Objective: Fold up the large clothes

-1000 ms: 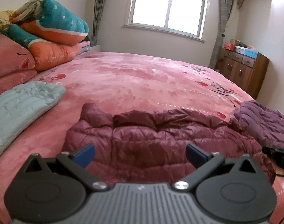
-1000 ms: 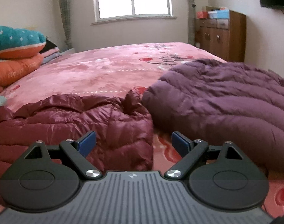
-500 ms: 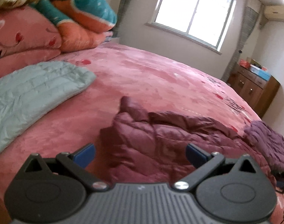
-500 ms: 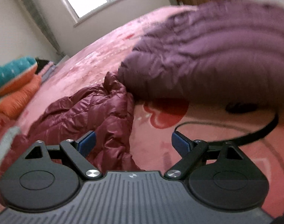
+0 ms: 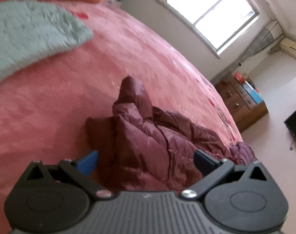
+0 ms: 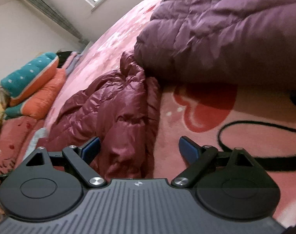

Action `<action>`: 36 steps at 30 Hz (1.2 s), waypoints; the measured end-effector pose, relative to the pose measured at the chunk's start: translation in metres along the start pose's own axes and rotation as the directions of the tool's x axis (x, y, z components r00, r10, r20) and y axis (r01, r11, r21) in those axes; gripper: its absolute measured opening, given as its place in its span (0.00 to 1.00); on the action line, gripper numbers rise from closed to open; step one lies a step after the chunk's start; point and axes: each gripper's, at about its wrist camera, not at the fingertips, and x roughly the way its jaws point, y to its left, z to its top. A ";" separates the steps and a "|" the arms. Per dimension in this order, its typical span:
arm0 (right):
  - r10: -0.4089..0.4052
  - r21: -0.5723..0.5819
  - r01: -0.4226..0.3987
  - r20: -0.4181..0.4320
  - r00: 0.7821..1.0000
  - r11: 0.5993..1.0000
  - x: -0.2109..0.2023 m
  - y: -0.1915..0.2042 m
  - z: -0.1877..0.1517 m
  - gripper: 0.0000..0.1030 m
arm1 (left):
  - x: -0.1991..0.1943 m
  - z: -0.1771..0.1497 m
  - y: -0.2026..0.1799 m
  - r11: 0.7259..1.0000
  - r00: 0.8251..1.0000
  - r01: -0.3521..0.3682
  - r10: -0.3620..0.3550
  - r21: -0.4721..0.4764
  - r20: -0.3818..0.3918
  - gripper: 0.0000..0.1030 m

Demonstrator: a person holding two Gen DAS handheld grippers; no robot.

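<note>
A maroon puffer jacket lies crumpled on the pink bed. It also shows in the right wrist view. My left gripper is open, low over the jacket's near left end, its blue pads either side of the fabric. My right gripper is open, low over the jacket's right end, holding nothing. A purple puffer jacket lies folded to the right of the maroon one, touching it.
A pale green quilted garment lies at the left. Stacked orange and teal quilts sit at the bed's head. A black strap loops on the bed by my right gripper. A wooden dresser stands beyond the bed.
Both grippers have tilted and dropped closer to the ends of the maroon jacket. The left view swung left, the right view rolled towards the purple jacket. Both stay open.
</note>
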 end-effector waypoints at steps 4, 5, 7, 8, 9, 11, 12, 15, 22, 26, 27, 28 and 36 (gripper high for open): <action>0.083 0.048 -0.081 -0.020 0.996 0.996 0.010 -0.008 0.008 1.00 | 0.026 0.011 0.015 0.999 0.996 0.027 -0.029 -0.024 -0.081 0.99; 0.112 0.066 -0.110 -0.021 0.993 0.992 0.013 -0.010 0.011 1.00 | 0.031 0.013 0.017 0.999 0.994 0.040 -0.042 -0.026 -0.097 0.99; 0.174 0.100 -0.170 -0.029 0.984 0.980 0.019 -0.013 0.014 1.00 | 0.041 0.017 0.022 0.997 0.988 0.072 -0.075 -0.025 -0.132 0.99; 0.198 0.105 -0.193 -0.039 0.979 0.976 0.022 -0.014 0.016 1.00 | 0.045 0.018 0.023 0.996 0.985 0.084 -0.086 -0.020 -0.152 0.99; 0.217 0.102 -0.211 -0.054 0.975 0.972 0.027 -0.013 0.018 1.00 | 0.049 0.018 0.024 0.996 0.981 0.092 -0.093 -0.011 -0.169 0.99; 0.238 0.088 -0.231 -0.084 0.968 0.969 0.036 -0.009 0.021 1.00 | 0.058 0.020 0.024 0.995 0.976 0.098 -0.093 0.015 -0.196 0.99; 0.246 0.078 -0.239 -0.099 0.964 0.968 0.041 -0.006 0.023 1.00 | 0.062 0.021 0.024 0.994 0.973 0.104 -0.097 0.023 -0.209 0.99; 0.271 0.056 -0.266 -0.137 0.953 0.962 0.055 0.002 0.028 1.00 | 0.074 0.024 0.024 0.991 0.961 0.129 -0.113 0.046 -0.253 0.99; 0.350 0.089 -0.339 -0.154 0.924 0.936 0.067 0.006 0.036 1.00 | 0.100 0.026 0.024 0.981 0.937 0.191 -0.172 0.033 -0.303 0.99; 0.377 0.089 -0.367 -0.163 0.912 0.926 0.070 0.010 0.034 1.00 | 0.109 0.023 0.013 0.978 0.933 0.197 -0.165 0.069 -0.319 0.99; 0.370 0.083 -0.361 -0.161 0.915 0.929 0.069 0.011 0.033 1.00 | 0.109 0.023 0.012 0.977 0.933 0.197 -0.162 0.079 -0.322 0.99; 0.362 0.077 -0.354 -0.159 0.919 0.932 0.069 0.013 0.032 1.00 | 0.109 0.022 0.010 0.977 0.934 0.196 -0.158 0.088 -0.322 0.99; 0.223 -0.015 -0.227 -0.135 0.965 0.974 0.070 0.042 0.026 0.91 | 0.105 0.014 -0.008 0.985 0.958 0.133 -0.100 0.107 -0.268 0.96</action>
